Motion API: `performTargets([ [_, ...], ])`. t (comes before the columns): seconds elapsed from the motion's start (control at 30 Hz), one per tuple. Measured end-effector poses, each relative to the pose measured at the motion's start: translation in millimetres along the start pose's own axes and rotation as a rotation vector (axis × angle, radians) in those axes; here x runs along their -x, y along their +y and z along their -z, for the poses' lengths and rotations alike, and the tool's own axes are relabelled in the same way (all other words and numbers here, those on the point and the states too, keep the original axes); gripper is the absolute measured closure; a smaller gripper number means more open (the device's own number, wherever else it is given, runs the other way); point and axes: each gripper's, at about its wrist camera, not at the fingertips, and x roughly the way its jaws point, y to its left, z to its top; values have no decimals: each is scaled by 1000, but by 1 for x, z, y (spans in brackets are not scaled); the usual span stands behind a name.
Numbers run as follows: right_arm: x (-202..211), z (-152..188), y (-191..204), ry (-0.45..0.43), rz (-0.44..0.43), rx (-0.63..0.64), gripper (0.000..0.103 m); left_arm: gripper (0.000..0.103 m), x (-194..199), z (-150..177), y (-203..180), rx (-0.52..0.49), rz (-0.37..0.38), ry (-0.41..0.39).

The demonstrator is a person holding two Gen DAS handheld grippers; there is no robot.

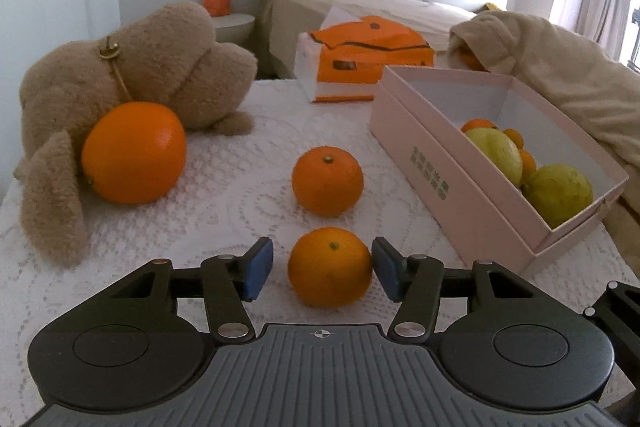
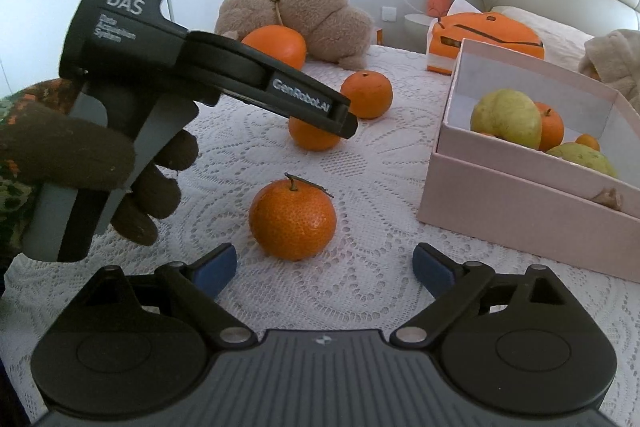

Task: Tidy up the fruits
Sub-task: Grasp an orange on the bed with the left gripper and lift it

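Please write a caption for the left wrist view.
Open left tool flanks a small round orange mandarin beside the pink cardboard box.

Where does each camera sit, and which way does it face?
Left wrist: on the left gripper, angled down at a small orange mandarin between its blue pads.
Right wrist: on the right gripper, facing a stemmed mandarin; a gloved hand shows.
Shared: pink cardboard box, brown plush toy.

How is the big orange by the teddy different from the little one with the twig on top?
The big orange has smooth, glossy skin; the twig orange is visibly smaller and pebbled. The big one leans against the teddy; the small one stands alone on the lace cloth. The small one carries a stem and sits before the right gripper. Both are still outside the box.
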Motion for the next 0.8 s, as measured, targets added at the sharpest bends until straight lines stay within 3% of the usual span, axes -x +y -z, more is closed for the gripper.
performTargets([
  [0.2, 0, 0, 0, 0, 0, 0, 7, 54, -1, 1, -4, -6, 1, -4],
  [0.4, -1, 0, 0, 0, -1, 0, 7, 54, 17, 8, 8, 57, 38, -10],
  [0.63, -2, 0, -1, 4, -25, -5, 3, 54, 65, 48, 31, 104, -84, -95],
  [0.8, -5, -2, -1, 25, -25, 2, 0, 54, 77, 73, 46, 179, -49, -135],
])
